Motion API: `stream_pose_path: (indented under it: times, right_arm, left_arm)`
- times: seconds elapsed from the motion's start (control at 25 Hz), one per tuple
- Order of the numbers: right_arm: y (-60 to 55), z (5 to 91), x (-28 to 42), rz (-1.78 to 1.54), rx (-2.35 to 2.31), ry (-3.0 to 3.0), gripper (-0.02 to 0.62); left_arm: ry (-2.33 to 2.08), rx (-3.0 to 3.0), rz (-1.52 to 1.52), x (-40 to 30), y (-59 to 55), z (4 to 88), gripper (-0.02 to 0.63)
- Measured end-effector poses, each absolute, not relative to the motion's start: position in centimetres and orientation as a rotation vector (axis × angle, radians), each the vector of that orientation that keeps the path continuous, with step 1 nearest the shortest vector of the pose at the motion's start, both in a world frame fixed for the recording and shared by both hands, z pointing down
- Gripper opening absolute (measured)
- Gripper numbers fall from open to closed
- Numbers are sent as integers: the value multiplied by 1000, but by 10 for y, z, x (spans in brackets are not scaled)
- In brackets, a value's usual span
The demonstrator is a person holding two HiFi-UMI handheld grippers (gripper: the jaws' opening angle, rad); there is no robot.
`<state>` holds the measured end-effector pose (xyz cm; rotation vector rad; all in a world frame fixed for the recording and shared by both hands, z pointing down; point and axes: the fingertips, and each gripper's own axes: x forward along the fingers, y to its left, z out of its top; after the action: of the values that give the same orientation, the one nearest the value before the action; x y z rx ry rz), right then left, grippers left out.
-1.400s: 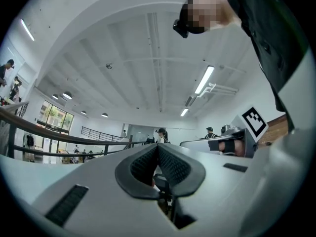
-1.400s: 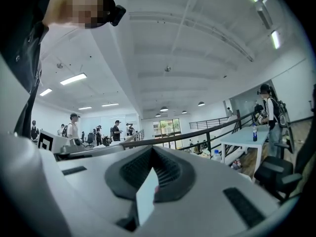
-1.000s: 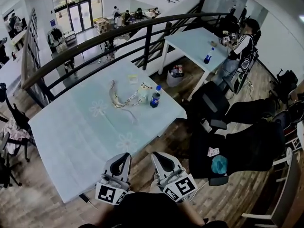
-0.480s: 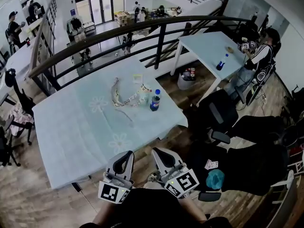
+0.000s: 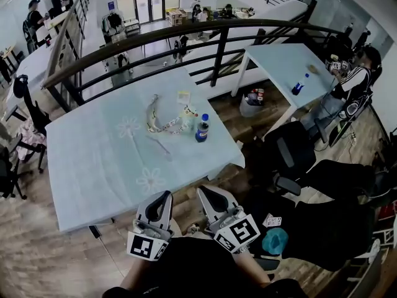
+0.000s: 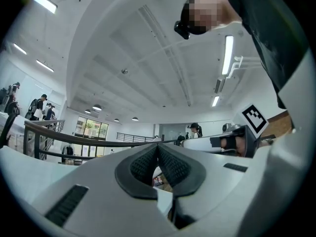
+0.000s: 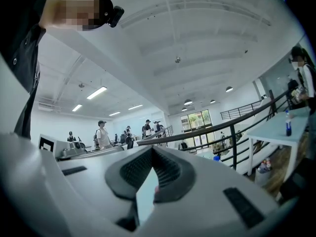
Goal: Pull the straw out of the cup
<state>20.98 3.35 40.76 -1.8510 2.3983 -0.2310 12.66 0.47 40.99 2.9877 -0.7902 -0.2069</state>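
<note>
In the head view a small pale cup [image 5: 188,114] stands far across the light blue table [image 5: 105,166], next to a blue bottle [image 5: 201,128]. Its straw is too small to make out. Both grippers are held low in front of the person's body, short of the table's near edge and far from the cup. The left gripper [image 5: 164,197] has its jaws closed together with nothing between them, and its own view shows the tips [image 6: 158,147] meeting. The right gripper [image 5: 204,193] is shut and empty as well, its pads touching [image 7: 150,150].
A pale chain-like strip [image 5: 153,118] and a thin stick [image 5: 160,146] lie near the cup. Black office chairs [image 5: 291,157] crowd the right side. Behind stand a dark railing [image 5: 186,33] and a second table [image 5: 279,61], where a person [image 5: 353,85] stands.
The head view has swung, so the table now sits more centred and slightly nearer. Both grippers keep the same low place and stay shut.
</note>
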Motion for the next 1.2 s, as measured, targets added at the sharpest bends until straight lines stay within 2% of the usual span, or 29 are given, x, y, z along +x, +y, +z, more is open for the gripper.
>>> stream_pose_path:
  times: [0.76,1.2]
  right_arm:
    - [-47,413,231,-241,-1869,2455,9]
    - [-119,422,206,-257,-1833,2552,8]
  left_arm:
    - [-841,2957,-177,145,-92,439,12]
    - [-889,2836,-128,131,-165,482,12]
